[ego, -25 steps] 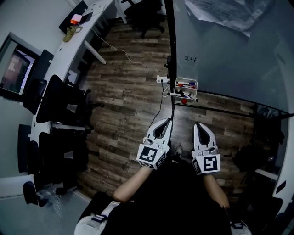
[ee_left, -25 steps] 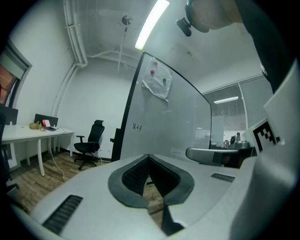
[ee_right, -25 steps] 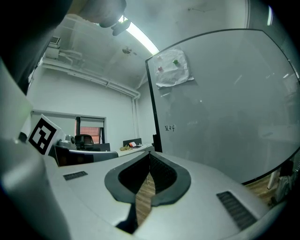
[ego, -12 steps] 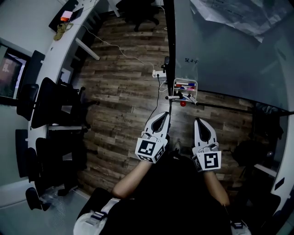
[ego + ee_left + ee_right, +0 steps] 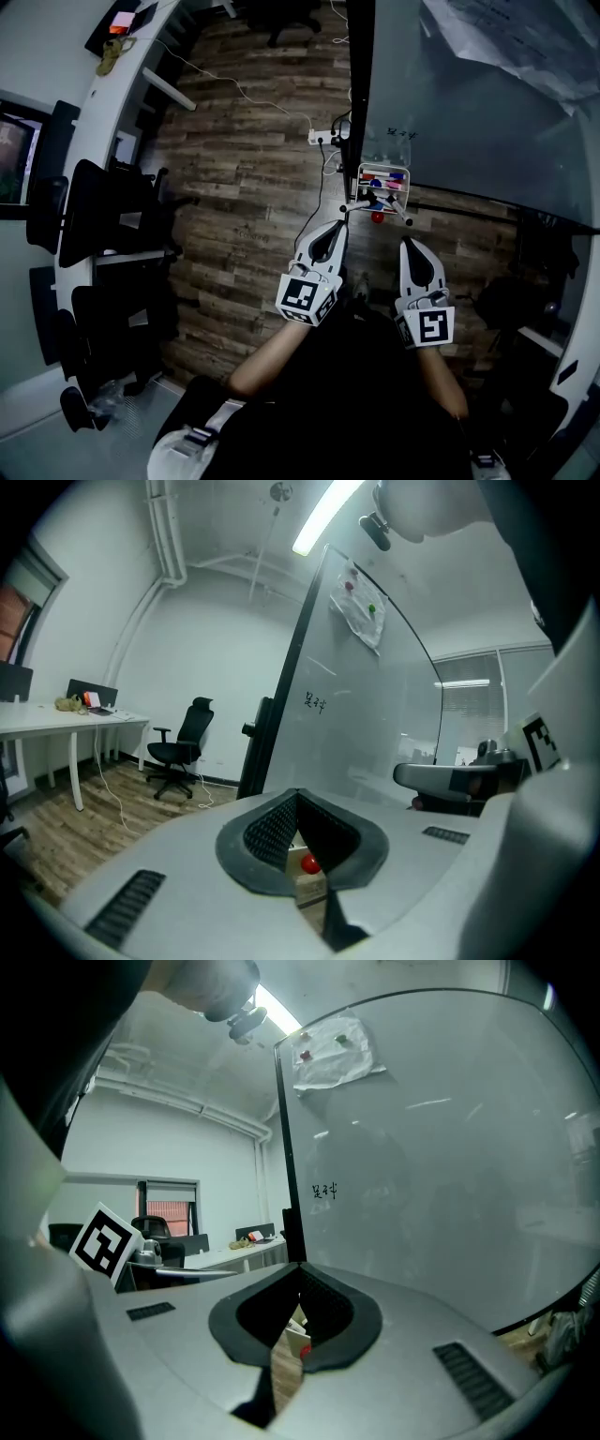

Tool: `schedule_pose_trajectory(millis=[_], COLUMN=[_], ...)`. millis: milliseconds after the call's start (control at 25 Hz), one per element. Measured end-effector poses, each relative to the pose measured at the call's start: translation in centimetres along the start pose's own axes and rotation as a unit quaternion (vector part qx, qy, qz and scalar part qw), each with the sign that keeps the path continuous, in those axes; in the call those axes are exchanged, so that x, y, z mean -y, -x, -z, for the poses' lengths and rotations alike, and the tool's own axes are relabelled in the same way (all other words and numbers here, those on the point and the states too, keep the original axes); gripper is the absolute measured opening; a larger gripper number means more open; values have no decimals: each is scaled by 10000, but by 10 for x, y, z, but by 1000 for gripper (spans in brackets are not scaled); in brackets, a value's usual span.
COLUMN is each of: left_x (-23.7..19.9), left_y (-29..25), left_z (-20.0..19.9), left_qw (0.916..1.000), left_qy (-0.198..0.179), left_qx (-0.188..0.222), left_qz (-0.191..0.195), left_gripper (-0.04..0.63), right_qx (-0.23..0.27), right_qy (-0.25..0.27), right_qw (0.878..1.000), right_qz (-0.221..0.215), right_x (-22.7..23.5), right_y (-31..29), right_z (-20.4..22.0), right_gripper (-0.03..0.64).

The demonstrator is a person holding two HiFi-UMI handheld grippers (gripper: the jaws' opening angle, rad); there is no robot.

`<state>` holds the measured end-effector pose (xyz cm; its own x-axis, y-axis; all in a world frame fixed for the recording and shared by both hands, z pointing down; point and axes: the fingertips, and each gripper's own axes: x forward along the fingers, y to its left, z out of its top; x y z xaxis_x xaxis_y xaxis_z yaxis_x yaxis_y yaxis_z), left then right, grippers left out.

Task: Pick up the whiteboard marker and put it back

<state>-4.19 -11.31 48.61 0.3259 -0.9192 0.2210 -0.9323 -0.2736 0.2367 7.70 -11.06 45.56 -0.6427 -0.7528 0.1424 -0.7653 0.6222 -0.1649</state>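
Both fully closed and empty, my left claw (image 5: 335,230) and right claw (image 5: 411,246) point at the tray (image 5: 362,187) on the whiteboard's (image 5: 469,122) bottom edge, where the whiteboard marker (image 5: 380,175) lies among others, since I judge I'm only approaching.

How many of each

One left gripper (image 5: 339,223) and one right gripper (image 5: 409,242), so two; one whiteboard (image 5: 469,122) at one o'clock; one tray (image 5: 383,166) at twelve o'clock; its markers (image 5: 380,176) too small to count; one red ball (image 5: 377,217) just under it; one long white desk (image 5: 94,98) at ten o'clock.
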Motion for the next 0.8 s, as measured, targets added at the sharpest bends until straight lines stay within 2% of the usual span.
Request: schedule_pose_trajectory(millis=[320,360,440,480,800], left_x=[-11,-12,-14,-16,-21], left_y=[-16,-17,-20,-22,-30], left_z=[10,12,17,20,31], left_qw=[9998,9998,9996,9995,9984], left_qy=[37,41,56,70,209], left_qx=[-177,-200,-269,-314,-524], left_qz=[-4,-6,-27,-39,39], left_gripper=[12,29,111,124,132], right_qx=[-5,24,29,-8,-167], right_qy=[-125,-147,-125,-75,-95], right_qw=[9999,9998,9999,9999,9998], right_qz=[85,108,107,91,34], right_x=[5,5,7,8,6], right_y=[-15,-17,-18,-18,-26], right_z=[-1,-3,0,3,10], right_gripper=[14,14,14,14,14])
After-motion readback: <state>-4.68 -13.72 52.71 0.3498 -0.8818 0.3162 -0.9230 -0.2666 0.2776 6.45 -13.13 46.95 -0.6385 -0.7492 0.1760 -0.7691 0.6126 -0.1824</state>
